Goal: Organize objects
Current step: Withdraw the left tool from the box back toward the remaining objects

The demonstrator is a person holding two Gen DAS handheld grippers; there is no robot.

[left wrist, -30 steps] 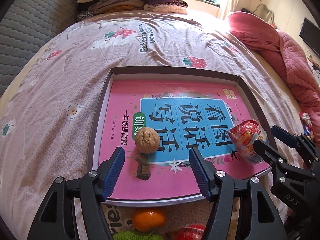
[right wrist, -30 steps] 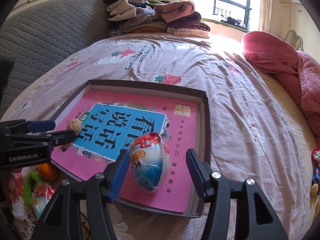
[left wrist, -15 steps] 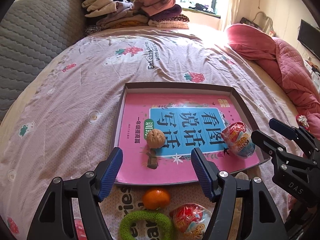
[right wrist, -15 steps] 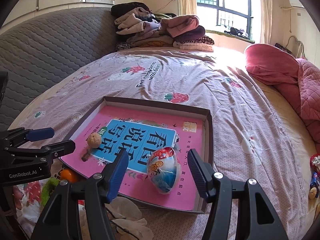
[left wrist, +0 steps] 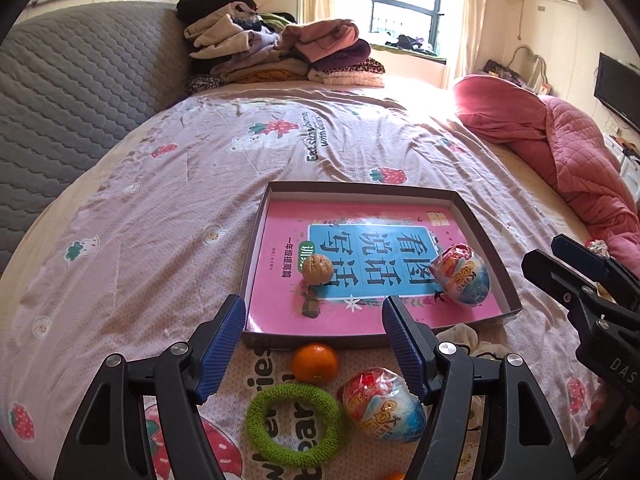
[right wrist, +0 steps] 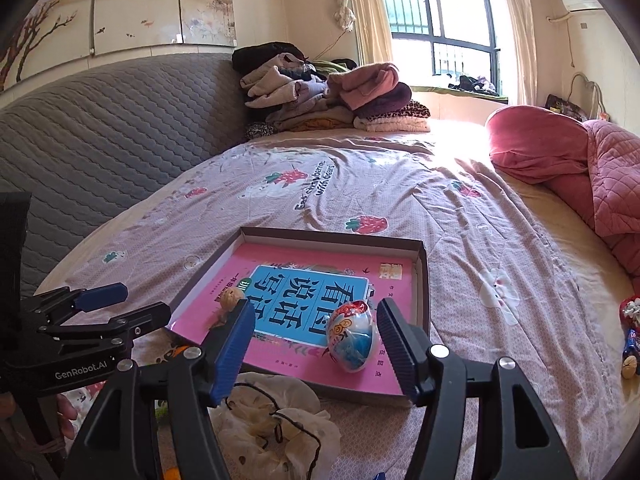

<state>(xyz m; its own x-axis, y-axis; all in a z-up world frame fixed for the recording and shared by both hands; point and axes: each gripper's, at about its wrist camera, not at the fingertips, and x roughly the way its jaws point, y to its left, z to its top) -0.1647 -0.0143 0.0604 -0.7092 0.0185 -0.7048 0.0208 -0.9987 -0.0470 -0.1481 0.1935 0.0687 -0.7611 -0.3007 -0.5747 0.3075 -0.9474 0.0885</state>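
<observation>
A shallow box [left wrist: 256, 236] [right wrist: 425, 280] with a pink book in it lies on the bed. In it sit a walnut [left wrist: 317, 268] [right wrist: 229, 298] and a foil-wrapped toy egg [left wrist: 461, 275] [right wrist: 352, 336]. On the sheet in front of the box lie an orange [left wrist: 314, 362], a green hair ring [left wrist: 294, 423] and a second toy egg [left wrist: 382, 404]. My left gripper [left wrist: 316, 352] is open and empty above these. My right gripper [right wrist: 316, 346] is open and empty, just short of the box's near edge, also seen in the left wrist view [left wrist: 576, 276].
A crumpled cream cloth with a dark cord [right wrist: 272, 420] lies before the box. Folded clothes [left wrist: 280, 52] are piled at the bed's far end. A pink quilt [left wrist: 560, 144] lies at right, a grey padded headboard [right wrist: 100, 128] at left. Small toys [right wrist: 632, 332] lie at the right edge.
Both grippers have pulled back and up from the box, open and empty. The egg and walnut stay in the box; the orange, hair ring and second egg came into view.
</observation>
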